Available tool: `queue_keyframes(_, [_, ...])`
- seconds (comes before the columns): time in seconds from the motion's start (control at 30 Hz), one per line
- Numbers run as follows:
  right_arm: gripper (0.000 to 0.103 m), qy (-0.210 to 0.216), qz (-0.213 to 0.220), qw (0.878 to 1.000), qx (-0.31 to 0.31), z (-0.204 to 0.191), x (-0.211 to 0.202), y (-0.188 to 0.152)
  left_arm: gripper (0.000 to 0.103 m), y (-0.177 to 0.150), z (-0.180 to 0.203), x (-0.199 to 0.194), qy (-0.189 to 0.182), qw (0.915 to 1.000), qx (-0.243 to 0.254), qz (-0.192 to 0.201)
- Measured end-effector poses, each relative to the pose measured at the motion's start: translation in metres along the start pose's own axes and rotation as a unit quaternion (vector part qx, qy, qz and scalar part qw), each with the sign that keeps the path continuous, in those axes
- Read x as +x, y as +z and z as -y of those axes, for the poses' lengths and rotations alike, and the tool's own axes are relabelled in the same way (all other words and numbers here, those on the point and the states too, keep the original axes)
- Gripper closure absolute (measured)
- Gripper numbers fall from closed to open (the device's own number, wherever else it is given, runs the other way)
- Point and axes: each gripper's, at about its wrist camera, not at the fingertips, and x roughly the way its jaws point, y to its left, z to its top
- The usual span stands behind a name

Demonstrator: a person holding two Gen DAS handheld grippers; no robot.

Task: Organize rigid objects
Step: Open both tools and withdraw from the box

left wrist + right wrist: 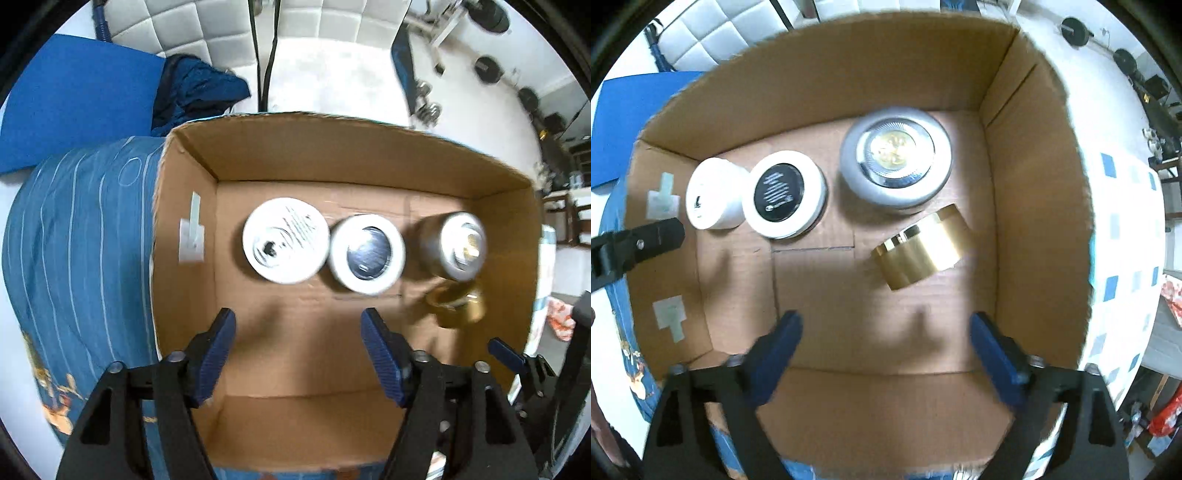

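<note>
An open cardboard box point(332, 155) point(849, 74) holds a row of round jars. From left to right these are a white jar with a printed lid point(286, 245) point(713, 194), a white jar with a dark lid point(367, 254) point(785, 194), and a larger grey jar with a gold centre point(456, 247) point(895, 160). A gold jar point(921, 247) point(456, 304) lies on its side in front of the grey one. My left gripper point(297, 317) hangs open above the box floor, in front of the two white jars, holding nothing. My right gripper point(885, 320) is wide open and empty above the floor, in front of the gold jar.
The box rests on a blue striped bedcover point(81, 240). A blue mat point(74, 96) and dark blue cloth point(195, 88) lie behind it to the left. Tape patches point(663, 199) mark the box's left wall. Gym weights point(487, 70) stand on the floor at the far right.
</note>
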Motion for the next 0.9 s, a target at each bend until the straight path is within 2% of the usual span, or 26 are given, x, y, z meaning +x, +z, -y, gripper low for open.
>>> queue_keyframes(0.07, [0.0, -0.002, 0.016, 1.0, -0.004, 0.006, -0.014, -0.014, 0.017, -0.006, 0.002, -0.011, -0.007, 0.9997, 0.007, 0.024])
queue_keyframes(0.23, [0.0, -0.009, 0.052, 0.999, -0.007, 0.009, -0.043, -0.033, 0.004, -0.032, 0.015, -0.038, 0.019, 0.9962, 0.026, 0.081])
queue_keyframes(0.4, [0.0, -0.023, 0.084, 0.996, -0.02, 0.005, -0.071, -0.03, 0.004, -0.054, 0.022, -0.066, 0.024, 0.9912, 0.028, 0.127])
queue_keyframes(0.63, [0.0, -0.023, 0.137, 0.99, -0.038, -0.005, -0.122, -0.069, 0.004, -0.096, 0.028, -0.102, 0.027, 0.9838, 0.028, 0.175])
queue_keyframes(0.9, [0.0, -0.004, 0.171, 0.984, -0.044, -0.009, -0.151, -0.102, 0.004, -0.141, 0.036, -0.141, 0.036, 0.9735, 0.029, 0.224])
